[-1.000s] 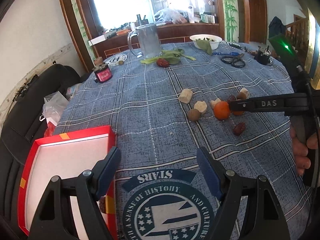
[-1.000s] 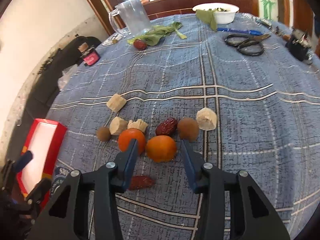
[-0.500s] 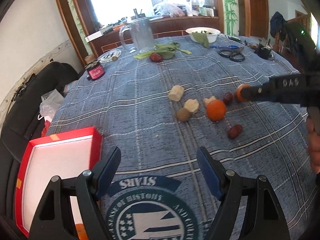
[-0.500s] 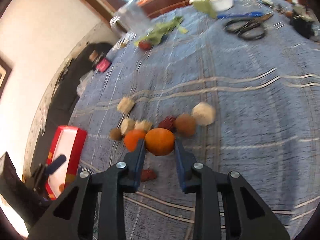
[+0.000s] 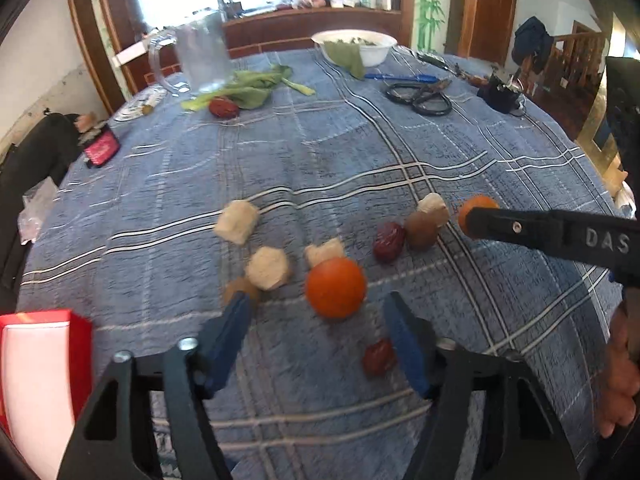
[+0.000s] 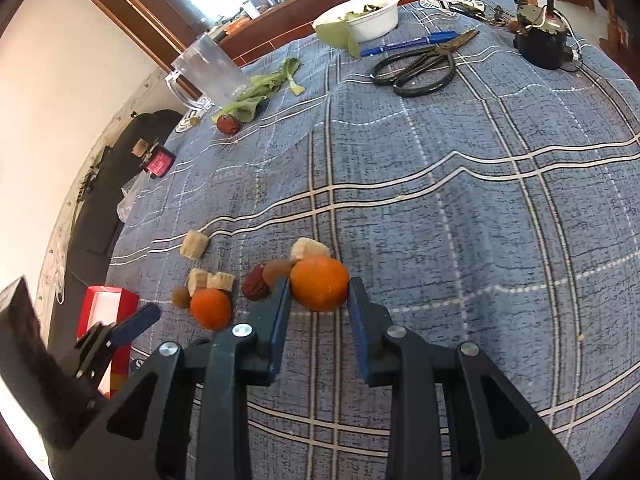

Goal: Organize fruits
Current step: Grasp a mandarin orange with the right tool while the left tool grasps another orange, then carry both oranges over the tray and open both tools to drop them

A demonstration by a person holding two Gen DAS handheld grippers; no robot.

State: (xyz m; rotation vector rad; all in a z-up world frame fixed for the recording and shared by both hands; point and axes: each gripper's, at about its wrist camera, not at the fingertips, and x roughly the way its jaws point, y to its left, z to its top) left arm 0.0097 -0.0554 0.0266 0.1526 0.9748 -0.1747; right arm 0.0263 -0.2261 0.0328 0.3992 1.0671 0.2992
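Since the earlier frame, left gripper (image 5: 316, 344) advanced; second orange (image 5: 336, 287) now lies at 12 o'clock just beyond its closing fingers, nothing between them. Right gripper (image 6: 319, 304) fingers clamp first orange (image 6: 319, 283). Red box (image 5: 40, 368) at 9 o'clock on bench (image 5: 360, 152).

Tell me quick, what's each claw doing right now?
Left claw: closing, nothing gripped, an orange just ahead.
Right claw: shut on the other orange.
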